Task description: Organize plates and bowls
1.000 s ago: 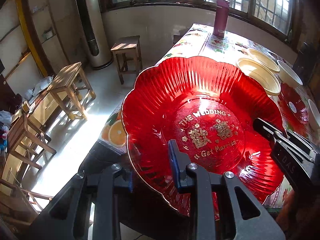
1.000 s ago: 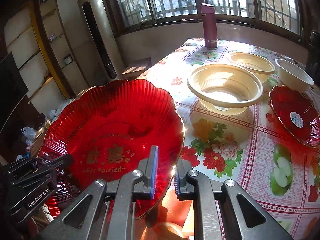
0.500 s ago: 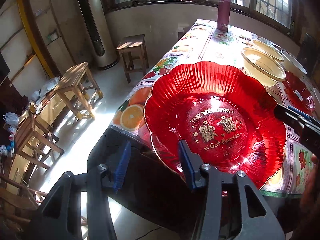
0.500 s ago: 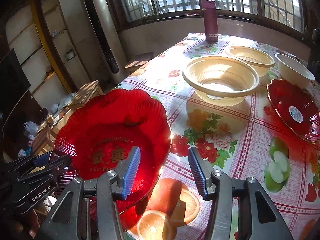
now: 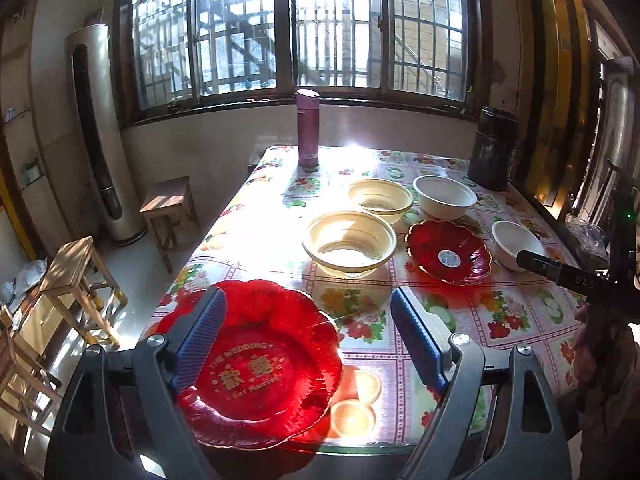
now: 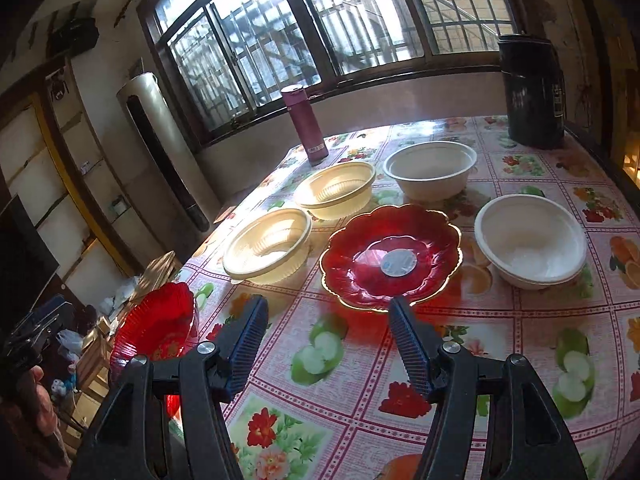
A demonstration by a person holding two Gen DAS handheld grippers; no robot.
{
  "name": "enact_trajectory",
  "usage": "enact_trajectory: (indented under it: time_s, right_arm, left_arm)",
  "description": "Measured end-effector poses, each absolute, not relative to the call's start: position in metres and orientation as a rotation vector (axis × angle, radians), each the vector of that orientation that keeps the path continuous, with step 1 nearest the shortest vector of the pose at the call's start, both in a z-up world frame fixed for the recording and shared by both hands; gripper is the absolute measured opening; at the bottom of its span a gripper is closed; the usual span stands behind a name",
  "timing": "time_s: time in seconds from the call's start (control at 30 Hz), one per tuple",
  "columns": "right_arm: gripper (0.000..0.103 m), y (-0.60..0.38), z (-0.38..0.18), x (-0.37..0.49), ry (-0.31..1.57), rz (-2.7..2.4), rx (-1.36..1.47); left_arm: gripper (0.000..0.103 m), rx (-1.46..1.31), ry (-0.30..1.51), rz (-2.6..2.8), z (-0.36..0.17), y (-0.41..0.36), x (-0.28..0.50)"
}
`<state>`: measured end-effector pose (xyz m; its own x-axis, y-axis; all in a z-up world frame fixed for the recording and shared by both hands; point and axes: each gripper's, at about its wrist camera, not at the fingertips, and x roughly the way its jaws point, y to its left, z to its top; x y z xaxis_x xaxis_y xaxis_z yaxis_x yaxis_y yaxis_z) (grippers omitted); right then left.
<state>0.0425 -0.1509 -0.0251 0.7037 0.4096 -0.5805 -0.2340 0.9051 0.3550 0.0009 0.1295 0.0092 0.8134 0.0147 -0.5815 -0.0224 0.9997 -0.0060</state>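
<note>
A large red wedding plate [image 5: 264,364] lies at the table's near left corner; in the right wrist view it [image 6: 156,328] shows at the lower left. My left gripper [image 5: 308,320] is open just above it, holding nothing. My right gripper [image 6: 324,320] is open and empty, just in front of a smaller red plate [image 6: 392,256], also seen in the left wrist view [image 5: 448,252]. Two cream bowls [image 6: 268,244] [image 6: 336,188] and two white bowls [image 6: 432,168] [image 6: 528,240] stand behind.
A pink flask [image 6: 306,124] and a dark canister [image 6: 532,92] stand at the far edge of the floral-cloth table [image 6: 500,344]. Wooden stools [image 5: 168,208] and a tall floor unit [image 5: 100,136] stand left of the table.
Both grippers opened and let go of the large red plate, which now lies on the table corner. Both grippers pulled back and rose.
</note>
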Motion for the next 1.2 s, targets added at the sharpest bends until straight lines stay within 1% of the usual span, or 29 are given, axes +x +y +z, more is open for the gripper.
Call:
enact_trajectory:
  time_s: [0.1, 0.27, 0.43, 0.5, 0.67, 0.9, 1.0, 1.07, 1.13, 1.17, 1.2]
  right_arm:
    - [0.066, -0.185, -0.032, 0.062, 0.751, 0.338, 0.369]
    - [0.066, -0.215, -0.066, 0.099, 0.843, 0.327, 0.514]
    - [0.066, -0.231, -0.101, 0.132, 0.922, 0.37, 0.77]
    - [0.066, -0.229, -0.11, 0.145, 0.948, 0.364, 0.791]
    - [0.066, -0.229, -0.121, 0.166, 0.981, 0.305, 0.79]
    - [0.066, -0.229, -0.127, 0.178, 0.991, 0.261, 0.797]
    - [0.065, -0.226, -0.131, 0.184, 1.014, 0.268, 0.787]
    - [0.064, -0.225, -0.131, 0.186, 1.01, 0.267, 0.777]
    - [0.064, -0.224, -0.13, 0.186, 1.006, 0.264, 0.768]
    - [0.064, -0.225, -0.131, 0.188, 1.005, 0.265, 0.77]
    - [0.063, -0.226, -0.131, 0.188, 1.005, 0.266, 0.776]
  left_arm:
    - [0.085, -0.061, 0.731, -0.067, -0.002, 0.09, 0.049]
    - [0.085, -0.177, 0.948, -0.187, -0.041, 0.04, 0.106]
    - [0.085, -0.26, 1.119, -0.183, -0.077, 0.029, 0.147]
    - [0.085, -0.295, 1.166, -0.175, -0.086, 0.027, 0.161]
    - [0.085, -0.363, 1.218, -0.15, -0.099, 0.025, 0.183]
    - [0.084, -0.311, 1.229, -0.136, -0.1, 0.017, 0.205]
    - [0.084, -0.338, 1.235, -0.153, -0.103, 0.021, 0.215]
    - [0.081, -0.354, 1.236, -0.16, -0.104, 0.024, 0.219]
    - [0.068, -0.352, 1.235, -0.163, -0.106, 0.025, 0.223]
    - [0.064, -0.35, 1.244, -0.167, -0.109, 0.024, 0.224]
    - [0.058, -0.351, 1.254, -0.173, -0.111, 0.024, 0.226]
